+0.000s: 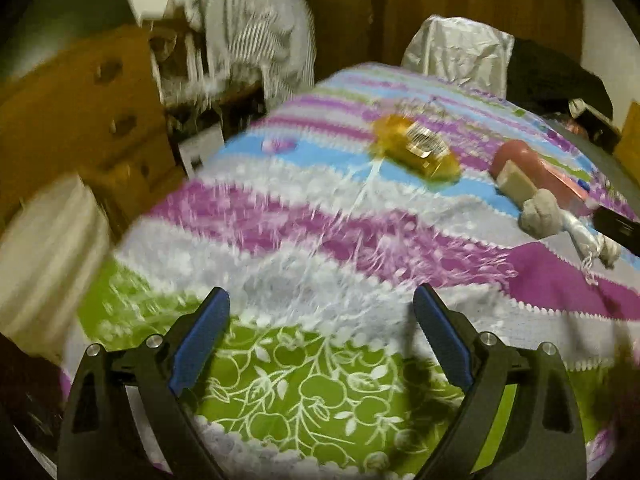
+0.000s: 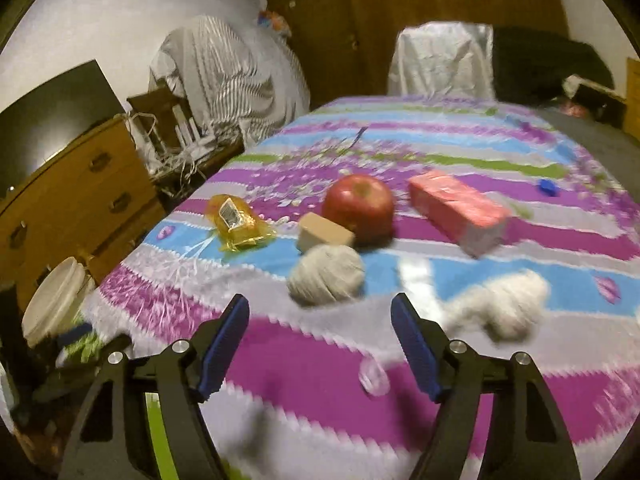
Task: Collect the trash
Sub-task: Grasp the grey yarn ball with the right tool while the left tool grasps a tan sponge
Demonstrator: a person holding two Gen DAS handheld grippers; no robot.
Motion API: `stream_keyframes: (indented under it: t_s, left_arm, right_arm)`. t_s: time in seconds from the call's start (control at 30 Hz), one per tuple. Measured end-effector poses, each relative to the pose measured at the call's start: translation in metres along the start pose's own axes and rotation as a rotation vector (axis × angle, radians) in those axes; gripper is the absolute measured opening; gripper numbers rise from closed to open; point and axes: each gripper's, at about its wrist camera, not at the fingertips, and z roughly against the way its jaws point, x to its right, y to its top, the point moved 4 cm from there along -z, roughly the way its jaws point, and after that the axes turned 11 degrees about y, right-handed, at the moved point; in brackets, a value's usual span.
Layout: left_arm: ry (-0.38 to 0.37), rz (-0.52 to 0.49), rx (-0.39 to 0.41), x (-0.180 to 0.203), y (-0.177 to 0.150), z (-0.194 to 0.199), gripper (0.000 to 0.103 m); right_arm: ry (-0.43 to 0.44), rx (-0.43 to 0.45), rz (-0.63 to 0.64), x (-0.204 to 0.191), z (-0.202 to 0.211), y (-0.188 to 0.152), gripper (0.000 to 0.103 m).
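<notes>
A yellow plastic wrapper lies on the striped tablecloth; it also shows in the left wrist view. A crumpled grey paper ball lies just ahead of my right gripper, which is open and empty. A second white crumpled wad lies to its right. A red apple, a tan block and a pink box sit behind. My left gripper is open and empty above the cloth, well short of the wrapper. The paper ball is at its far right.
A white bucket stands on the floor left of the table, also in the left wrist view. A wooden dresser and tangled cables are behind it. A covered chair stands at the table's far side.
</notes>
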Motion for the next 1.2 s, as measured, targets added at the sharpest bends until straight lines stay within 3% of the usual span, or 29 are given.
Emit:
stream_keyframes:
  t_s: [0.07,0.17,0.2,0.3,0.4,0.53,0.73,0.9,1.0,1.2]
  left_arm:
    - [-0.044,0.031,-0.043,-0.006,-0.002,-0.010,0.092]
    - [-0.069,0.030,-0.023,-0.006,-0.004,-0.008,0.095]
    - [-0.070,0.025,-0.016,-0.005,-0.006,-0.008,0.095]
    - [-0.095,0.024,-0.016,-0.005,-0.006,-0.009,0.096]
    - [-0.112,0.038,-0.010,-0.006,-0.007,-0.008,0.096]
    - [-0.113,0.038,-0.010,-0.006,-0.006,-0.008,0.096]
    - [-0.085,0.015,-0.012,-0.004,-0.007,-0.008,0.097]
    - [0.008,-0.057,-0.020,0.010,-0.004,-0.002,0.097]
    - [-0.036,-0.107,0.036,0.037,0.009,0.015,0.097]
    - [-0.188,-0.205,0.115,0.128,0.049,0.024,0.097]
  right_arm:
    - [-0.043,-0.049,-0.025,0.006,-0.032,0.011,0.074]
    - [-0.087,-0.152,-0.047,0.013,-0.074,0.014,0.074]
    - [-0.094,-0.176,-0.048,0.014,-0.083,0.013,0.060]
    - [-0.114,-0.181,-0.050,0.013,-0.091,0.012,0.043]
    - [-0.057,-0.078,-0.056,0.004,-0.063,0.010,0.042]
    - [-0.003,0.014,-0.055,-0.014,-0.003,-0.016,0.042]
    - [-0.049,0.003,-0.040,-0.013,0.068,-0.074,0.042]
    - [-0.135,-0.025,-0.093,0.026,0.097,-0.113,0.042]
    - [-0.101,0.022,-0.134,0.047,0.100,-0.129,0.042]
    - [-0.072,0.046,-0.144,0.051,0.102,-0.130,0.043]
